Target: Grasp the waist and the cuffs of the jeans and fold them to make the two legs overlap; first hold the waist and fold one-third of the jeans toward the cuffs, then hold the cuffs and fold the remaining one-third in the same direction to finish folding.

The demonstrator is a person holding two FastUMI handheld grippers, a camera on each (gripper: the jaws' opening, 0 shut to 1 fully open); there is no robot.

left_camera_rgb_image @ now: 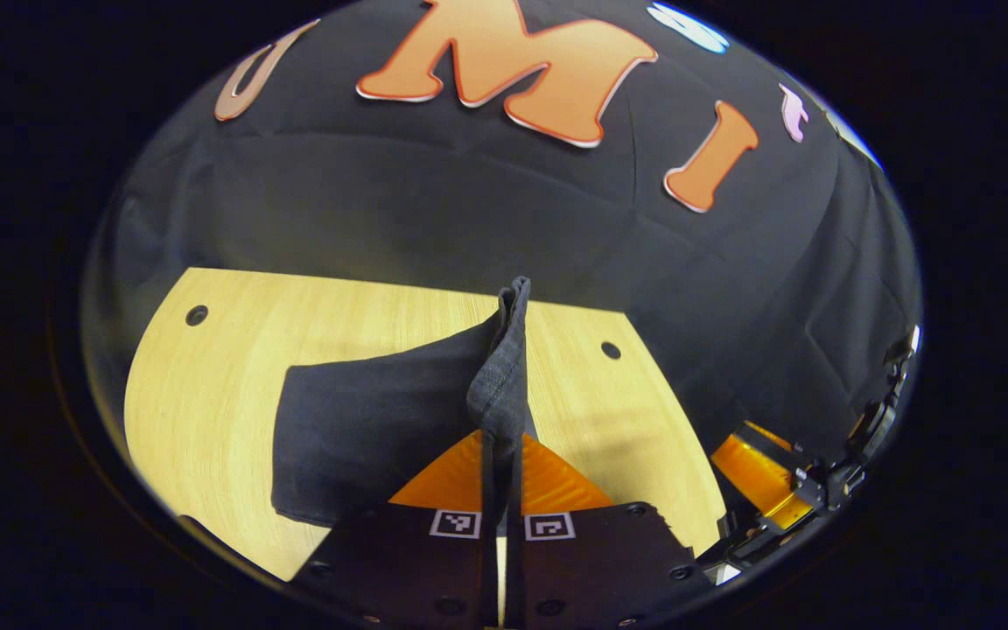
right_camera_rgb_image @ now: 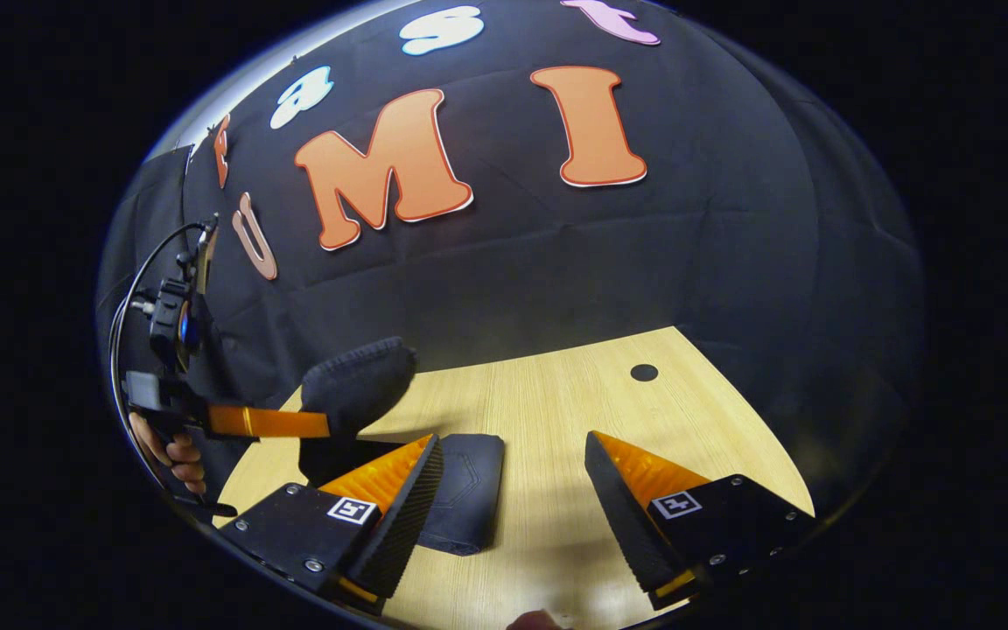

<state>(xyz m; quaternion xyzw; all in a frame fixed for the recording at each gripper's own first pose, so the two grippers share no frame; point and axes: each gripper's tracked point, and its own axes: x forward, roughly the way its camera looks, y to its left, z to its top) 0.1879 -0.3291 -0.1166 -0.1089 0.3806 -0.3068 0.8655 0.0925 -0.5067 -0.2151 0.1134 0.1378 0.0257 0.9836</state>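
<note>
The dark jeans (left_camera_rgb_image: 381,420) lie on the wooden table (left_camera_rgb_image: 206,385), with one end pulled up into a peak. My left gripper (left_camera_rgb_image: 501,442) is shut on that raised fold of denim, which stands up between its fingers. In the right gripper view the jeans (right_camera_rgb_image: 469,490) lie folded on the table, and their lifted end (right_camera_rgb_image: 355,385) hangs from the left gripper (right_camera_rgb_image: 316,423) at the left. My right gripper (right_camera_rgb_image: 513,490) is open above the table, just right of the folded part, with nothing between its fingers.
The table (right_camera_rgb_image: 556,411) has round holes near its far corners (left_camera_rgb_image: 197,315) (left_camera_rgb_image: 611,350) (right_camera_rgb_image: 644,372). The black booth wall stands close behind the table. A hand (right_camera_rgb_image: 176,455) holds the left gripper at the left edge of the right gripper view.
</note>
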